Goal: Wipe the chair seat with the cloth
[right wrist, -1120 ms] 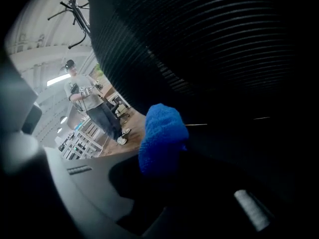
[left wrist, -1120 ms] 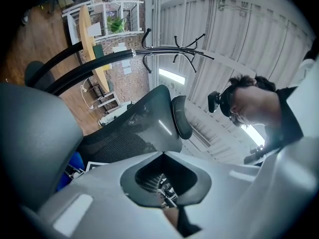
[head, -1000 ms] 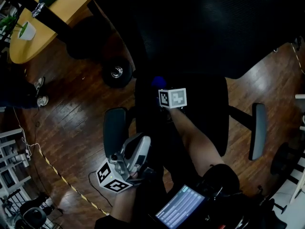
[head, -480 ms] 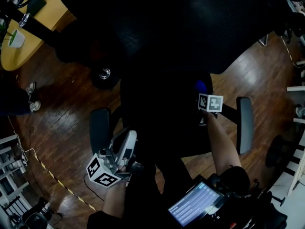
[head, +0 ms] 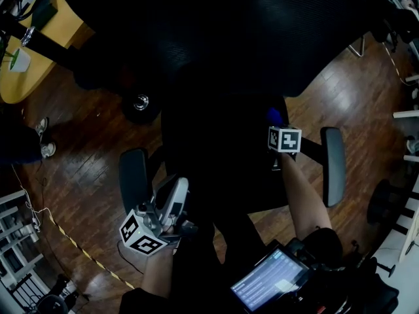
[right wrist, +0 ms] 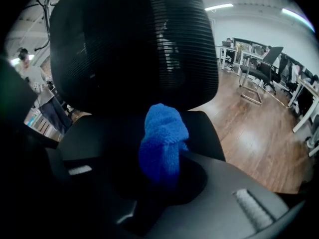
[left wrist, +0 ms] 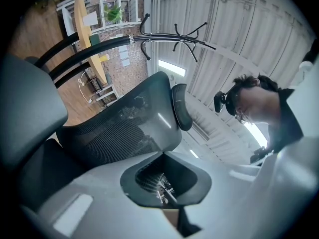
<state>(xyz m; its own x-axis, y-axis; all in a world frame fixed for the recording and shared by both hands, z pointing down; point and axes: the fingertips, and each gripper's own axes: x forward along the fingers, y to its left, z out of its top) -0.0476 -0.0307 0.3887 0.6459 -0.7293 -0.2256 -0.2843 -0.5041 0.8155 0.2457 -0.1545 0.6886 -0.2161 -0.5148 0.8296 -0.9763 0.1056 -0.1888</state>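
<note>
A black office chair fills the head view, its seat (head: pixel 222 159) below the mesh backrest (head: pixel 216 38). My right gripper (head: pixel 277 127), under its marker cube, rests at the seat's right side, shut on a bunched blue cloth (head: pixel 275 116). In the right gripper view the cloth (right wrist: pixel 162 138) sticks up between the jaws of the right gripper (right wrist: pixel 162 171), over the seat (right wrist: pixel 99 133), facing the backrest (right wrist: pixel 134 49). My left gripper (head: pixel 177 188) hangs at the seat's front left, clear of the cloth. In its own view the left gripper (left wrist: pixel 164 185) looks shut and empty, tilted up at the backrest (left wrist: pixel 119 128).
Armrests (head: pixel 134 172) (head: pixel 332 165) flank the seat. Dark wooden floor (head: pixel 85 156) lies all round, with a caster (head: pixel 141 101) behind and a yellow table (head: pixel 29 67) at far left. A lit tablet (head: pixel 268 283) hangs at my chest. Other chairs and desks (right wrist: pixel 259 73) stand at the right.
My right gripper has carried the blue cloth from the seat's left-middle across to its right side, then nearly stopped. The left gripper has kept its place at the front left.
</note>
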